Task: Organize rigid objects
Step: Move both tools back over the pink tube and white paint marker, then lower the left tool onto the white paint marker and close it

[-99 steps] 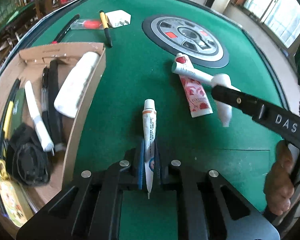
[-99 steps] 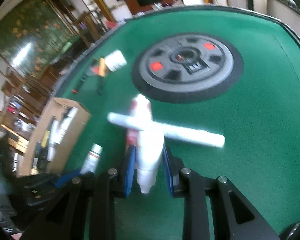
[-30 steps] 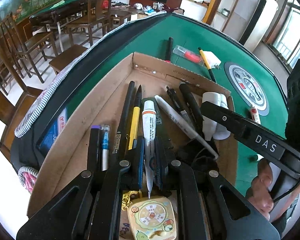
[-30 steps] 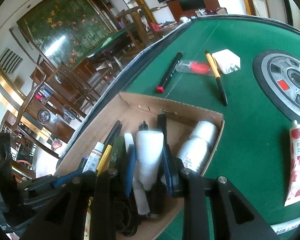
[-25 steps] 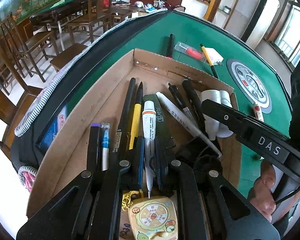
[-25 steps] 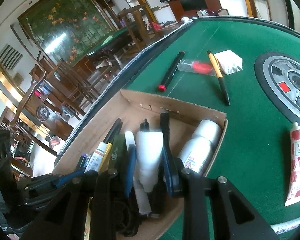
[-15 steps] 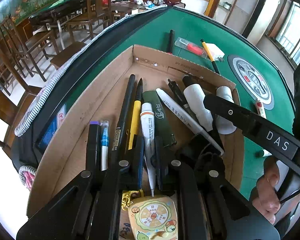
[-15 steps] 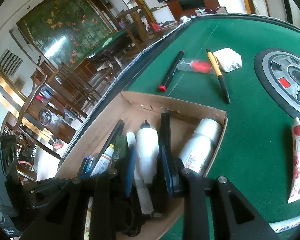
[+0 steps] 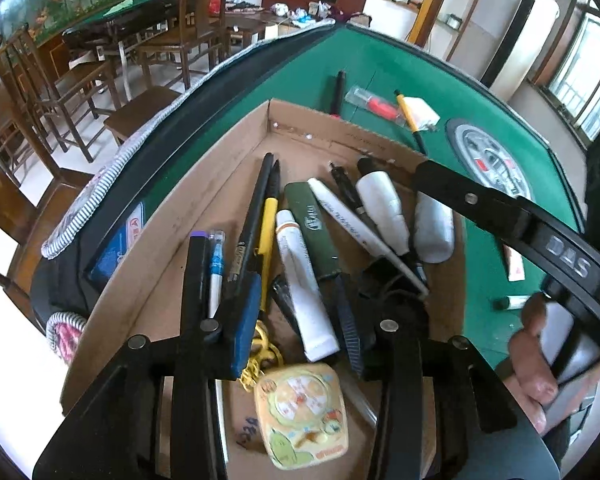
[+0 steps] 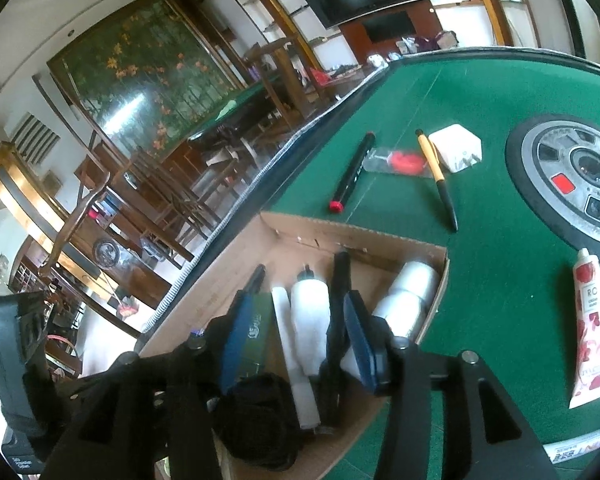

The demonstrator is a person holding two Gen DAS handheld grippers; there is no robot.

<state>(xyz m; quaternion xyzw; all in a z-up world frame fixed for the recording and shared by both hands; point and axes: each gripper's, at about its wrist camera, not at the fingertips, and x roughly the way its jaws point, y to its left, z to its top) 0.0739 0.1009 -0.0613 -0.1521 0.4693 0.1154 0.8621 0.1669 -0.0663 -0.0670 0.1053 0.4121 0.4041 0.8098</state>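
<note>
The cardboard box [image 9: 204, 184] holds pens, tubes and bottles. A white tube with an orange band [image 9: 304, 280] lies loose on the box floor between the fingers of my left gripper [image 9: 300, 320], whose jaws are opening. My right gripper [image 10: 296, 340] hangs over the box [image 10: 340, 236] too, jaws opening. A white bottle [image 10: 310, 320] rests in the box below them, untouched by the pads. In the left wrist view the right gripper's black body [image 9: 500, 208] reaches in from the right, with a hand [image 9: 528, 352] behind it.
On the green felt lie a red-capped black marker [image 10: 352, 172], a yellow-and-black pen [image 10: 436, 176], a white block [image 10: 456, 152], a clear packet [image 10: 400, 162], a rose-printed tube [image 10: 588, 328] and a round grey disc [image 10: 572, 184]. The table's padded edge [image 9: 112, 168] runs along the left, with chairs beyond.
Both grippers came from the felt to the box with their loads. The left jaws spread and the orange-banded tube dropped flat; the right jaws spread off the white bottle.
</note>
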